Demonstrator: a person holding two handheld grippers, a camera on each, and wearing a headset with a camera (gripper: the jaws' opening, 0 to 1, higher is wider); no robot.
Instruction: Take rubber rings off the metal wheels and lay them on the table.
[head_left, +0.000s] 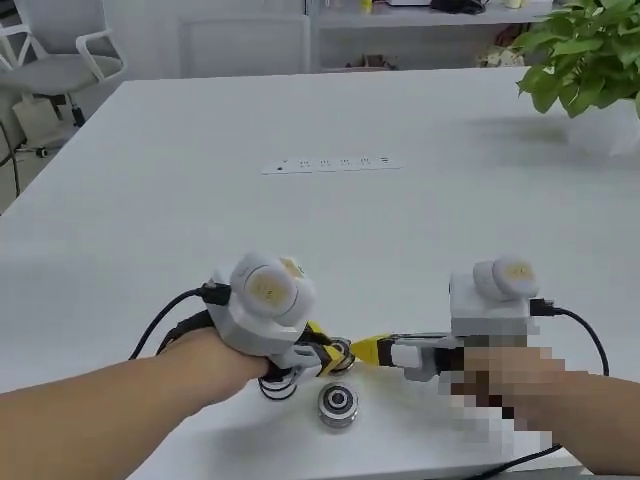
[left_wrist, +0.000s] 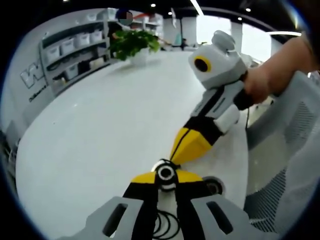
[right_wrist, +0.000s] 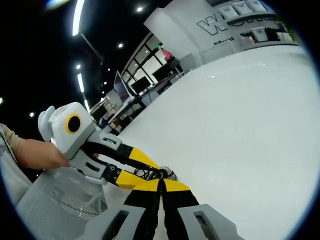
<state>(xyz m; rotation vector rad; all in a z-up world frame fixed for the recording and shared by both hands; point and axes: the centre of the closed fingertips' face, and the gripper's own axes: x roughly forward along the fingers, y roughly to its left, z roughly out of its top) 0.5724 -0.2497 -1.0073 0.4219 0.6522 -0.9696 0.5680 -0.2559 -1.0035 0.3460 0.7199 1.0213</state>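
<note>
A small metal wheel (head_left: 341, 352) hangs just above the table between the two grippers. My left gripper (left_wrist: 166, 181) is shut on this wheel (left_wrist: 166, 172), with its yellow jaws pointing right in the head view. From the right comes my right gripper (right_wrist: 161, 181), jaws shut, its yellow tips pinching the black rubber ring at the wheel's rim (right_wrist: 168, 174). A second metal wheel (head_left: 338, 404) lies flat on the table just in front of them, also seen as the loose wheel (left_wrist: 213, 186). Thin black rubber rings (head_left: 276, 386) lie on the table under the left gripper.
The white table (head_left: 330, 230) stretches far ahead, with a socket strip (head_left: 330, 163) set into its middle. A potted plant (head_left: 585, 50) stands at the back right. An office chair (head_left: 60, 50) stands beyond the table's far left corner. Cables trail from both grippers.
</note>
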